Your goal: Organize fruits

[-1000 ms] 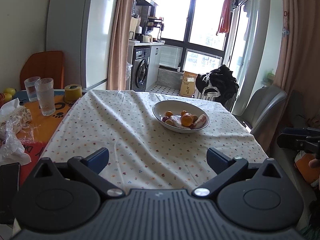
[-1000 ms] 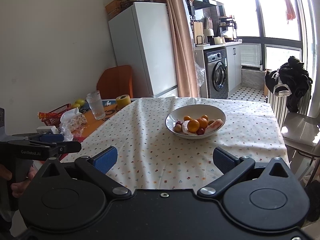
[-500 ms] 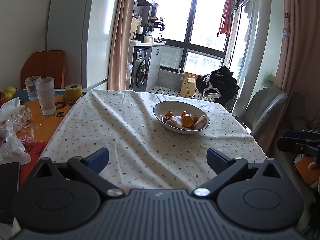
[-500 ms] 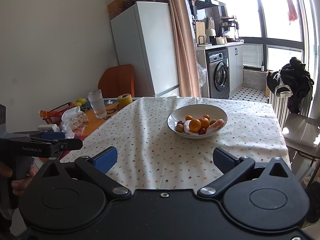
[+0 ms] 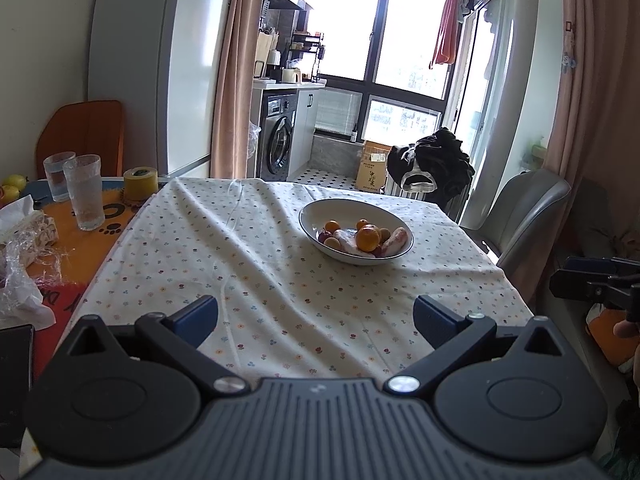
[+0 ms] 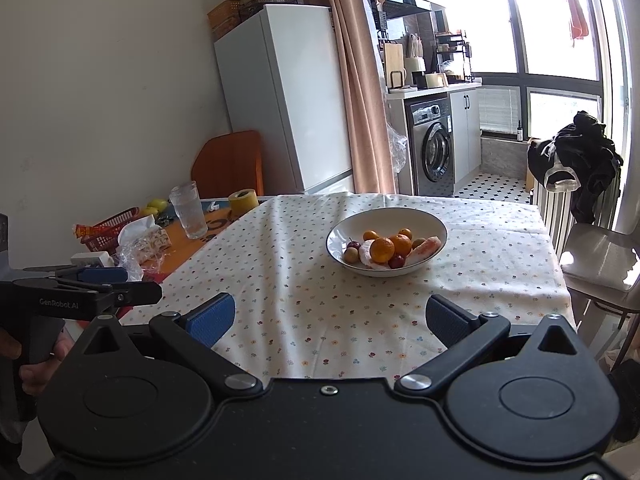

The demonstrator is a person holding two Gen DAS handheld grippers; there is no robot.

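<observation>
A white bowl point(image 5: 320, 212) point(image 6: 348, 228) sits on the floral tablecloth point(image 5: 224, 248) point(image 6: 320, 300), right of the table's middle. It holds several oranges point(image 5: 368, 238) point(image 6: 382, 250), small dark red and tan fruits and a pale pink fruit piece point(image 6: 424, 250). My left gripper point(image 5: 316, 318) is open and empty above the near table edge, well short of the bowl. Equally far back, my right gripper point(image 6: 330, 320) hangs open with nothing between its fingers. Each gripper shows at the side of the other's view, held in a hand.
Left of the cloth stand two glasses point(image 5: 86, 192), a yellow tape roll point(image 5: 140, 184) point(image 6: 243, 202), crumpled plastic and tissue point(image 5: 20, 248), a red basket point(image 6: 108, 232) and yellow-green fruits point(image 5: 14, 182) point(image 6: 154, 204). A grey chair point(image 5: 528, 216) point(image 6: 600, 264) stands at the table's right side.
Both cameras have drifted slightly; the bowl sits a touch lower and further right in the right wrist view. Both grippers remain open and empty.
</observation>
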